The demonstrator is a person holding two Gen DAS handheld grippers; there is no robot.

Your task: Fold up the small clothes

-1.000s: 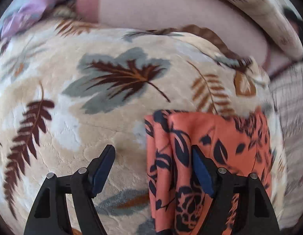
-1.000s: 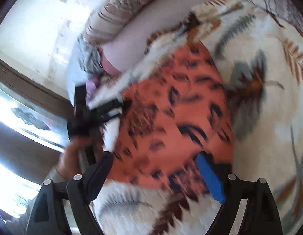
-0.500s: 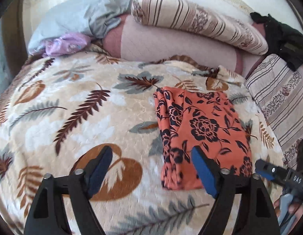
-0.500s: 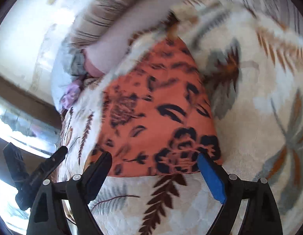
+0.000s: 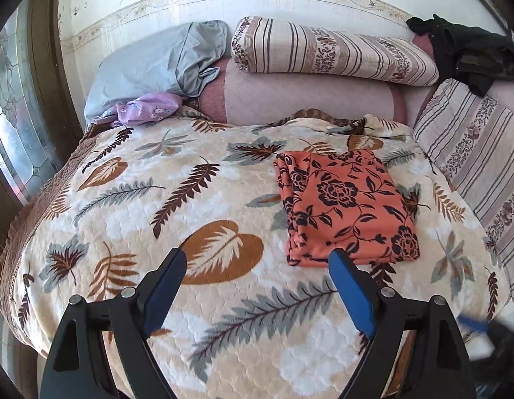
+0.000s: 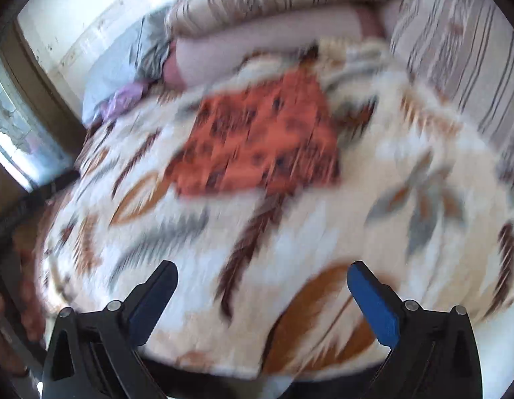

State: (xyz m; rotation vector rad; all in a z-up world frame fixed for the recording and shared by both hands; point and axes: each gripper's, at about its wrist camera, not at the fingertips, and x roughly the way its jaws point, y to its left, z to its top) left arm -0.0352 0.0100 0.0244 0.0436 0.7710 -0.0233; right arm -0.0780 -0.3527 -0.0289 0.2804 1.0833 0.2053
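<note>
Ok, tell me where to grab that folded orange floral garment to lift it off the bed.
Grip the folded orange floral garment at its left edge, coming in low from the left over the leaf-print blanket. The layers appear stacked along that side, so a pinch there would likely catch them all; the left gripper is open.

the folded orange garment (image 5: 348, 204) looks like thin, smooth printed cloth, lying on a plush quilted blanket (image 5: 223, 206) with a matt, dimpled surface. the left gripper (image 5: 255, 259) is matt black plastic with blue pads (image 5: 351, 294) and small shiny metal pins. the far striped pillow (image 5: 333, 51) is woven cloth.
</note>
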